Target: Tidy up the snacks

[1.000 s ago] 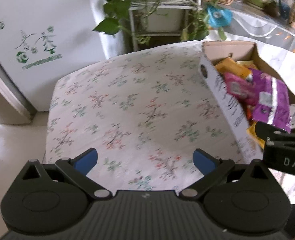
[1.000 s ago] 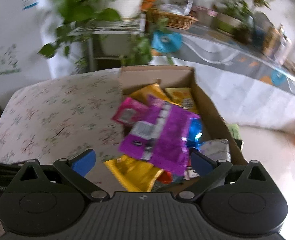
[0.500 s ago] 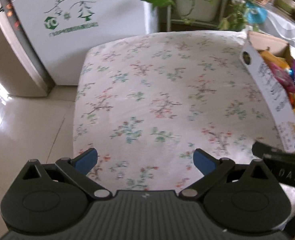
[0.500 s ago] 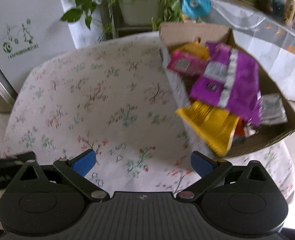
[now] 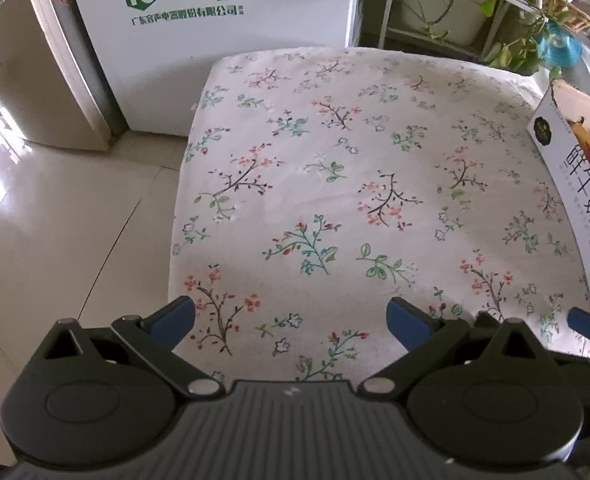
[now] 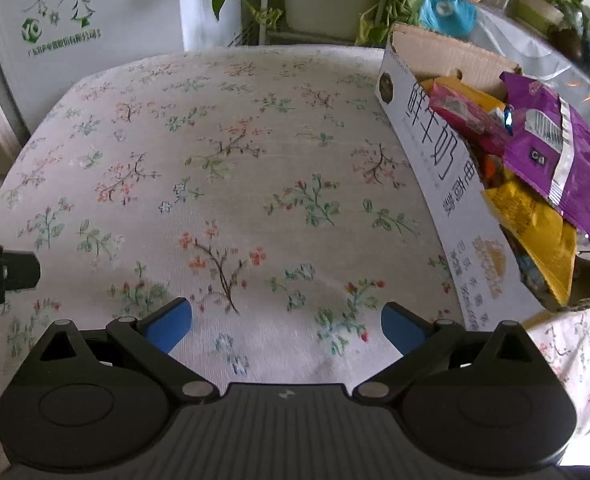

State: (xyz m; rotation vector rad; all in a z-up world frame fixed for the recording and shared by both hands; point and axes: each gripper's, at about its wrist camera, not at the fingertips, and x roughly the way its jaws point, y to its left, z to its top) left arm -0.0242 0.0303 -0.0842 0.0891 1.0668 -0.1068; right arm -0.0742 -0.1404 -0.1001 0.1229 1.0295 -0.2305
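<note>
My left gripper (image 5: 291, 316) and right gripper (image 6: 287, 322) both hung with jaws wide and empty over the floral tablecloth (image 6: 231, 168). The cardboard box (image 6: 443, 164) sat at two o'clock from my right, crammed with snacks. A yellow packet (image 6: 535, 232) and a purple packet (image 6: 555, 152) leaned over its near rim. I judged that a careless reach could tip them out or snag the crinkly film.
</note>
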